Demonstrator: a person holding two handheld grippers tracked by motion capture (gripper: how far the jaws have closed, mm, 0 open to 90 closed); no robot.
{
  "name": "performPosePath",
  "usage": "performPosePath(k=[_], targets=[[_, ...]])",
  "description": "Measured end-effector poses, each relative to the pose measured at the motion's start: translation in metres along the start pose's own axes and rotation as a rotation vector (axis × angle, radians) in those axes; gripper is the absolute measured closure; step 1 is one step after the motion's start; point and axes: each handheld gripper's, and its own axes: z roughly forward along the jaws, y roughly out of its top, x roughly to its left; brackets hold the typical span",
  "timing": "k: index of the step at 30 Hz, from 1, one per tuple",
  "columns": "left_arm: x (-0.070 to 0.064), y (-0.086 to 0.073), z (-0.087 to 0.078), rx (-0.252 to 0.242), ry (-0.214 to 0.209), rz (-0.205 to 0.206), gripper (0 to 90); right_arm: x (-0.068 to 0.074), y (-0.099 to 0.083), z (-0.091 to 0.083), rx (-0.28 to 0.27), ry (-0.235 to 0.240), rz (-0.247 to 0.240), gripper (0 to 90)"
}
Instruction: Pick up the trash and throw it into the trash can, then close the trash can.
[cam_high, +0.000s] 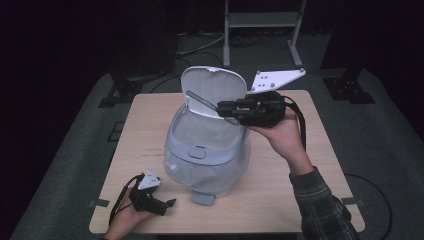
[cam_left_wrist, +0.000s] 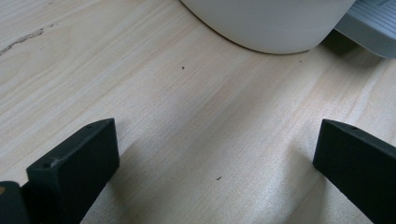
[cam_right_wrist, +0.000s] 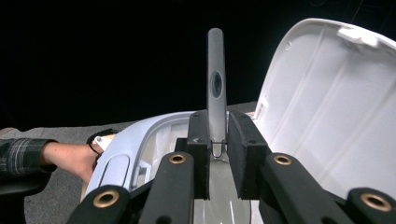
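Right gripper view shows the right gripper (cam_right_wrist: 217, 154) clamped on a grey spoon handle (cam_right_wrist: 215, 84) over the open bin (cam_high: 207, 145), mid-table, lid (cam_high: 215, 87) raised. My guess: dropping it in; next, part the jaws above the opening. The left gripper (cam_high: 167, 204), jaws wide and empty, rests near the table's (cam_high: 150, 120) front-left corner.

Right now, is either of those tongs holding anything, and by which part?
The right tongs clamp a grey utensil low on its handle, above the open bin. The left tongs are open and hold nothing.
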Motion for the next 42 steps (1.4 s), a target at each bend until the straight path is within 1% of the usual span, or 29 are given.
performPosePath(k=[6,7,8,10,13,20,24,26,31,34,42], targets=[[0.0,0.0,0.0,0.001,-0.002,0.002,0.0,-0.001,0.002,0.015,0.016,0.012,-0.003,78.6],[0.0,0.0,0.0,0.001,-0.002,0.002,0.0,-0.001,0.002,0.017,0.017,0.012,-0.003,77.7],[0.0,0.0,0.0,0.001,-0.001,0.002,0.0,-0.001,0.002,0.019,0.017,0.011,-0.001,71.0],[0.0,0.0,0.0,0.001,-0.001,0.003,0.0,-0.001,0.002,0.02,0.019,-0.005,-0.003,70.0],[0.0,0.0,0.0,0.001,-0.002,0.003,0.0,0.0,0.001,0.019,0.013,-0.008,-0.007,70.0],[0.0,0.0,0.0,0.001,-0.001,0.004,0.0,-0.003,-0.006,0.004,0.001,-0.031,0.009,70.8],[0.0,0.0,0.0,0.001,-0.002,0.003,0.0,-0.005,-0.013,-0.006,0.007,-0.049,0.014,71.4],[0.0,0.0,0.0,0.0,-0.002,0.003,0.0,-0.007,-0.017,-0.013,0.014,-0.065,0.015,74.6],[0.0,0.0,0.0,0.0,-0.002,0.003,0.0,-0.015,-0.026,-0.028,0.022,-0.089,0.037,86.1],[0.0,0.0,0.0,0.0,-0.002,0.004,0.0,-0.021,-0.032,-0.037,0.022,-0.109,0.049,89.8],[0.0,0.0,0.0,0.0,-0.002,0.003,0.0,-0.036,-0.037,-0.05,0.019,-0.173,0.064,90.0]])
